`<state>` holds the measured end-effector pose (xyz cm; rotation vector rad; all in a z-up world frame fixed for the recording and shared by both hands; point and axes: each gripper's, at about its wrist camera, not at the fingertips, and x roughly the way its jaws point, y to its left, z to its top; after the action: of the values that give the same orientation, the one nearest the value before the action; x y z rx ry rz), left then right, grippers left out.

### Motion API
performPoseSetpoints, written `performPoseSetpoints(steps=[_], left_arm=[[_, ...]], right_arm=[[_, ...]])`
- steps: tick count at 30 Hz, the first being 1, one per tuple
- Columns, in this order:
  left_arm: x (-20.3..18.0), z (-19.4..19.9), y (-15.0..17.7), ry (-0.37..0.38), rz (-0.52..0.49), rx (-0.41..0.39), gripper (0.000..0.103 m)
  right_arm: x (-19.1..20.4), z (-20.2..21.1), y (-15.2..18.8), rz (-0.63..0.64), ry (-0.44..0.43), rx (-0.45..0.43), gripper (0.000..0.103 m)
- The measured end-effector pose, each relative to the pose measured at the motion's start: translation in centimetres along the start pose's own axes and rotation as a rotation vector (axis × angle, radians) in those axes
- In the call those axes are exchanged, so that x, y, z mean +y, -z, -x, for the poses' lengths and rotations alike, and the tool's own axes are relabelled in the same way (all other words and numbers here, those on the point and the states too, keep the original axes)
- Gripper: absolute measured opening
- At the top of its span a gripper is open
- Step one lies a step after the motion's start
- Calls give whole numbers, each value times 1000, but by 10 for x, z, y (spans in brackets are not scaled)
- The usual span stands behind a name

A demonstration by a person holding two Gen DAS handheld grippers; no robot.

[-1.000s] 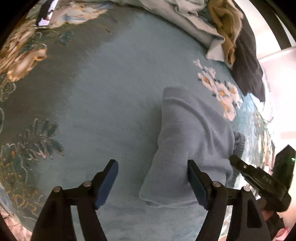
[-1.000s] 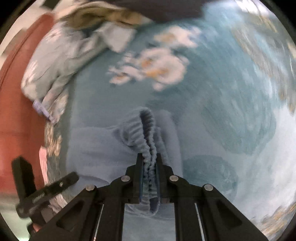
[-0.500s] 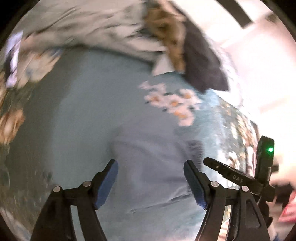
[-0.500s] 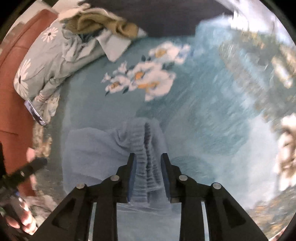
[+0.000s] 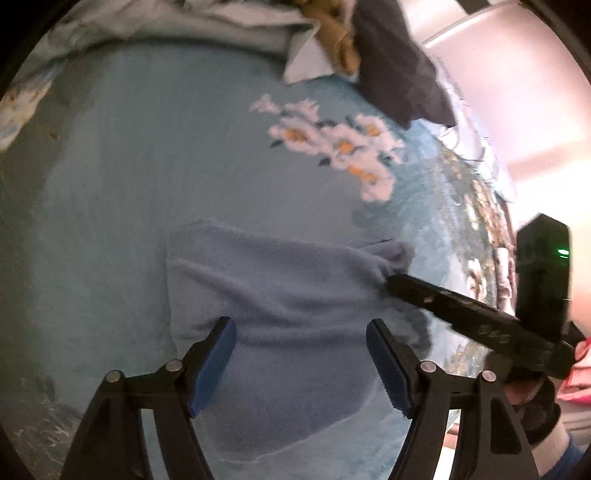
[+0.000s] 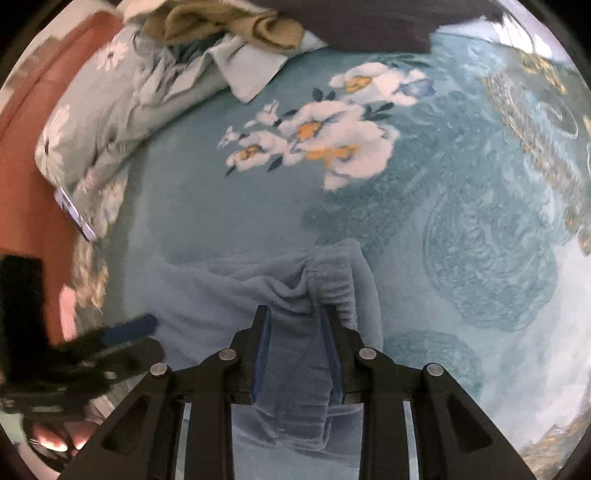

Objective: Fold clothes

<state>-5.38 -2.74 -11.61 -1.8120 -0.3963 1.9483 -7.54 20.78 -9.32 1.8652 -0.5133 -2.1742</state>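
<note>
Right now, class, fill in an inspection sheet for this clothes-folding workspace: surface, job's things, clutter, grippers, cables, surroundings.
Surface: teal floral blanket, with a white flower print.
Job's things: light blue fleece garment, lying partly folded and wrinkled; its ribbed cuff is bunched up.
Clutter: heap of clothes at the far edge, with a pale floral piece, an olive knit and a dark garment; a phone-like flat object beside the heap.
Grippers: left gripper open over the garment, gripping nothing; right gripper jaws slightly apart, fleece between them.
Cables: nothing seen.
Surroundings: reddish-brown headboard or wall; bright pale wall.
</note>
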Motion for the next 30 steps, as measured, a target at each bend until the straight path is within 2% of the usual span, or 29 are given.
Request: performPoseSetpoints(steps=[3,5,8,9,13,16,17,19,22,25,29,30], left_arm=[[-4,14,2,15,5,-10,75],[-8,34,7,5,0,-47,77],[-2,50,14,-49,16,-70,77],[3,48,17,-59,32,-59,77],[28,19,23,-74,105,16,77],[42,5,28,-63,139,41,78],[46,3,29,-51,149,44,78],[52,2,30,-18,171,48,78],[59,-1,27,65,211,65,77],[59,-7,22,105,219,78,77],[57,-12,16,128,219,99,76],[56,-11,16,137,218,99,76]], right_arm=[[0,10,2,-8,-20,-10,29],[1,24,7,7,-22,-28,30],[-9,38,18,-23,-34,-40,47],[-15,38,22,-50,-39,-38,55],[-40,26,36,-160,-67,-6,55],[-54,9,42,-238,-123,24,55],[-58,4,43,-253,-137,27,56],[-66,-3,44,-285,-169,31,65],[-74,-7,44,-345,-228,12,66],[-75,-8,42,-374,-261,9,67],[-63,-11,39,-337,-250,26,69],[-61,-11,39,-327,-236,30,66]])
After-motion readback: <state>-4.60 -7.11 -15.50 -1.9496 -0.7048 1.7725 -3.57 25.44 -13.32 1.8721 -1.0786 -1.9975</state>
